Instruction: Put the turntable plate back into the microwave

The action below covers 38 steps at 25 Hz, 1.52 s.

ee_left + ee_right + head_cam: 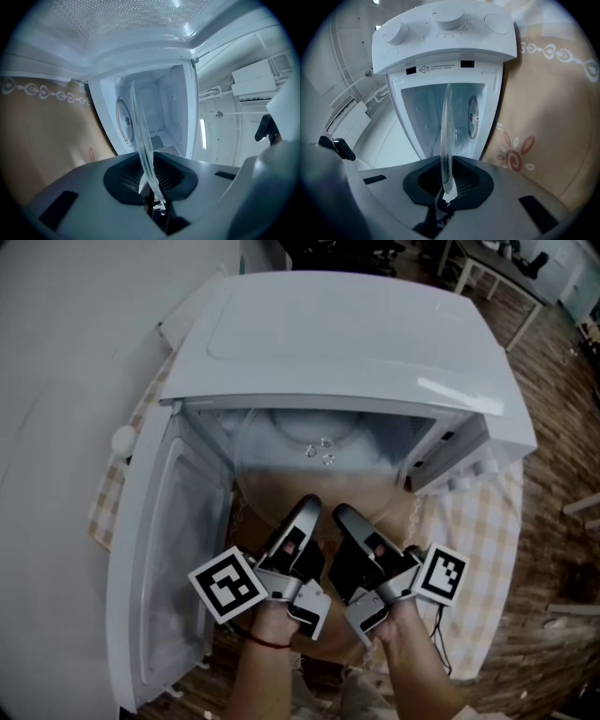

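The clear glass turntable plate (pixel 314 465) lies flat, its far half inside the open white microwave (pixel 356 343) and its near rim sticking out of the cavity mouth. My left gripper (pixel 305 509) and right gripper (pixel 345 517) stand side by side at that near rim, both pointing into the oven. In the left gripper view the plate (pixel 140 136) runs edge-on between the jaws of the left gripper (pixel 149 180), which close on its rim. In the right gripper view the plate (pixel 446 136) sits likewise in the right gripper (pixel 447 187). A round hub (pixel 473 117) shows on the cavity floor.
The microwave door (pixel 169 549) hangs open at the left, close beside my left gripper. The control panel with knobs (pixel 396 33) is on the right of the cavity. The oven stands on a checked cloth (pixel 478 549) over a brown table; wooden floor lies at the right.
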Available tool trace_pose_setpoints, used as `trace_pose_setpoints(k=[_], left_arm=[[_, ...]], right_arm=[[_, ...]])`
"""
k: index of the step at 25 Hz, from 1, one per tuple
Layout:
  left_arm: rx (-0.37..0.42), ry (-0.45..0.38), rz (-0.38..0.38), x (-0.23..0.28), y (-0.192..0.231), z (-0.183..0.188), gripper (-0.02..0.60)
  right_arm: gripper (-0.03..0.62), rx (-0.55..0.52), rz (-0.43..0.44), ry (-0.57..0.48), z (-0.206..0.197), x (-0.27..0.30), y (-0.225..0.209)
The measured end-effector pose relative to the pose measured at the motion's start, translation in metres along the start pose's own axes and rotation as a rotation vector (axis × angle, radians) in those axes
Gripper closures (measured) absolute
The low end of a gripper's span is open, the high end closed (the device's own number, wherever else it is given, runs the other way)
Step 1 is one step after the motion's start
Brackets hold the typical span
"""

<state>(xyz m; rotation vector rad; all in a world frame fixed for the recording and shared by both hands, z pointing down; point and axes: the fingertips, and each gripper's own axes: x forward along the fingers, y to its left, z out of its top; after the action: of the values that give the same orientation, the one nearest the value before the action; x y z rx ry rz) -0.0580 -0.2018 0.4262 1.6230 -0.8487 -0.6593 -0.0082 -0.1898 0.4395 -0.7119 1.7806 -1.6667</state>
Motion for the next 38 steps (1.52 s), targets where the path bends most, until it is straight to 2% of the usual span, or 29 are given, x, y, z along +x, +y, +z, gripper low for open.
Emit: trace_pose_setpoints(k=[3,6,10,15,21,23,27,30,32,34,38], left_arm=[[0.047,0.012,0.053,-0.002,0.007,-0.001,0.526],[0.130,0.027,0.113,-0.009,0.016,-0.003,0.509],[0.194,0.012,0.103,-0.006,0.014,0.001,0.492],[0.326,-0.005,0.110,0.002,0.006,0.006,0.462],[0.384,-0.005,0.091,0.000,0.006,0.005,0.454],[0.458,0.000,0.108,-0.003,0.006,0.004,0.454],[0.655,-0.010,0.141,-0.009,0.004,0.003,0.459],[0.755,-0.025,0.141,-0.013,0.002,0.001,0.495],[0.785,-0.042,0.122,-0.014,-0.001,0.001,0.537],[0.791,-0.048,0.114,-0.013,-0.003,0.002,0.538],[0.685,-0.040,0.103,-0.014,0.002,0.002,0.541]], right_arm=[[0.546,-0.003,-0.004,-0.002,0.003,0.003,-0.003],[0.546,-0.016,-0.014,-0.001,0.008,0.007,-0.007],[0.546,-0.020,-0.013,-0.003,0.012,0.013,-0.011],[0.545,-0.032,0.003,-0.008,0.022,0.023,-0.009],[0.545,-0.042,0.003,-0.013,0.030,0.029,-0.010],[0.543,-0.042,0.001,-0.014,0.031,0.032,-0.011],[0.543,-0.036,0.011,-0.019,0.033,0.035,-0.011],[0.543,-0.044,0.017,-0.022,0.035,0.036,-0.010],[0.542,-0.051,0.015,-0.022,0.035,0.036,-0.011],[0.542,-0.052,0.012,-0.022,0.035,0.036,-0.014],[0.536,-0.039,0.010,-0.026,0.034,0.035,-0.018]])
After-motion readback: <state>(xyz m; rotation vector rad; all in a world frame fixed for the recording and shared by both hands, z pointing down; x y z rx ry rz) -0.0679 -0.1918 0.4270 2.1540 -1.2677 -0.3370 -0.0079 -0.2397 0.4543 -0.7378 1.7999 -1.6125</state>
